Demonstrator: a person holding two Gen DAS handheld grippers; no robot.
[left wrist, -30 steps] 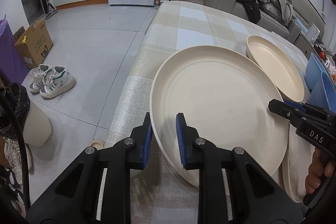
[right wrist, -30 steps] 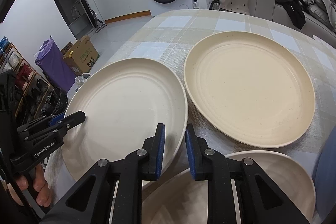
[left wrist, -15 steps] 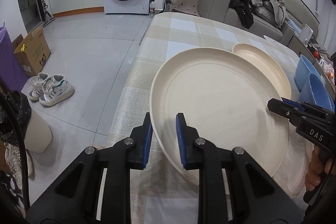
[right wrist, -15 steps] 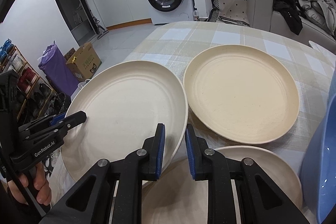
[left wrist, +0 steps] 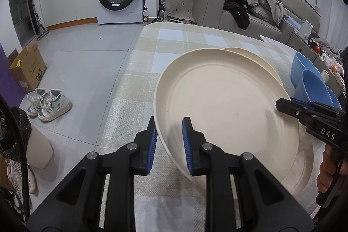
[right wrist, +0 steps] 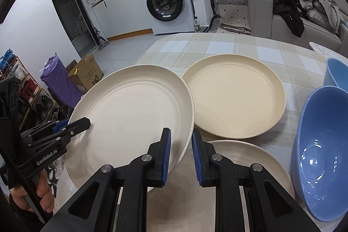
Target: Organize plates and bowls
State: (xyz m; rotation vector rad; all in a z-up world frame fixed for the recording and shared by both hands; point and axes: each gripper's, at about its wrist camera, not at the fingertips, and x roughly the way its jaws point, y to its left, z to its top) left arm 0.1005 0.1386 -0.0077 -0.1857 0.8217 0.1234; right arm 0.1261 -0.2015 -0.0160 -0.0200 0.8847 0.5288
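Right now I have the large cream plate (right wrist: 134, 114) pinched at two opposite points of its rim, one gripper on each side. My left gripper (left wrist: 169, 145) has its blue-padded fingers (left wrist: 187, 145) closed on the plate's near-left rim, one pad under it and one over the inner face. My right gripper (right wrist: 180, 154) is likewise closed on the plate's right rim, and in the left wrist view it reaches in from the right edge (left wrist: 304, 110) with a hand (left wrist: 328, 166) on its handle. The plate is off the checked tablecloth (left wrist: 174, 45), face up and tilted: its left edge juts past the table's side over the grey floor (left wrist: 87, 62), and seen from the left wrist its far rim sits higher than the near one. Being round, it has no real long axis; the line between my two grips runs across it, left to right. Under its right part lies a second cream plate (right wrist: 243, 158), flat on the cloth. A third, yellower plate (right wrist: 235, 97) rests beyond, just beside the held one's far-right rim. Two blue bowls (right wrist: 322, 140) stand at the right, the nearer one tipped towards me. A washing machine (right wrist: 167, 1) and a grey sofa (left wrist: 208, 3) are behind the table.
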